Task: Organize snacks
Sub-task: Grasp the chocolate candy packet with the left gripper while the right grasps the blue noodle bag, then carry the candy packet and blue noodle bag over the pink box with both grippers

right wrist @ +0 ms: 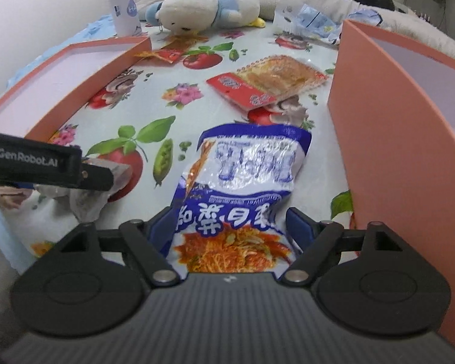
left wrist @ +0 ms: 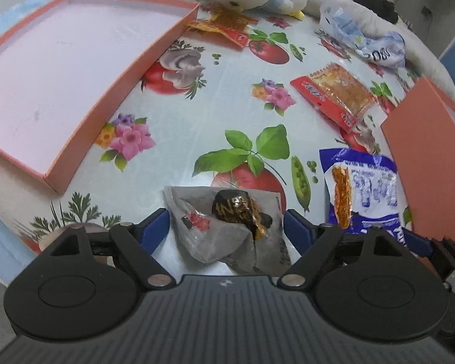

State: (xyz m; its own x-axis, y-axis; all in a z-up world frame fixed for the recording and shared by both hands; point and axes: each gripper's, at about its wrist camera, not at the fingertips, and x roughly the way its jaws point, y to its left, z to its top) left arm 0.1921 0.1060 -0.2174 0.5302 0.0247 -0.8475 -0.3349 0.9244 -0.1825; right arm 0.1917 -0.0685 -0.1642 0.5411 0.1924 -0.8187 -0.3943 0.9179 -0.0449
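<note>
My left gripper [left wrist: 226, 227] is open, its blue fingers on either side of a grey wrapper with a black-and-gold candy [left wrist: 239, 212] lying on the floral tablecloth. My right gripper [right wrist: 232, 227] is open around the near end of a blue-and-white snack bag [right wrist: 242, 176], which also shows in the left wrist view [left wrist: 364, 188]. A shallow pink tray [left wrist: 112, 91] lies at the left. A taller pink box [right wrist: 388, 139] stands at the right. A red-and-orange snack packet [right wrist: 267, 82] lies mid-table, another [left wrist: 224, 27] near the tray's far corner.
A white-and-blue plush toy [right wrist: 209, 9], a white bottle [right wrist: 123, 3] and crumpled plastic wrappers [left wrist: 364, 36] sit along the far edge. The left gripper's arm [right wrist: 45, 163] shows in the right wrist view. The table's near edge is just below the grippers.
</note>
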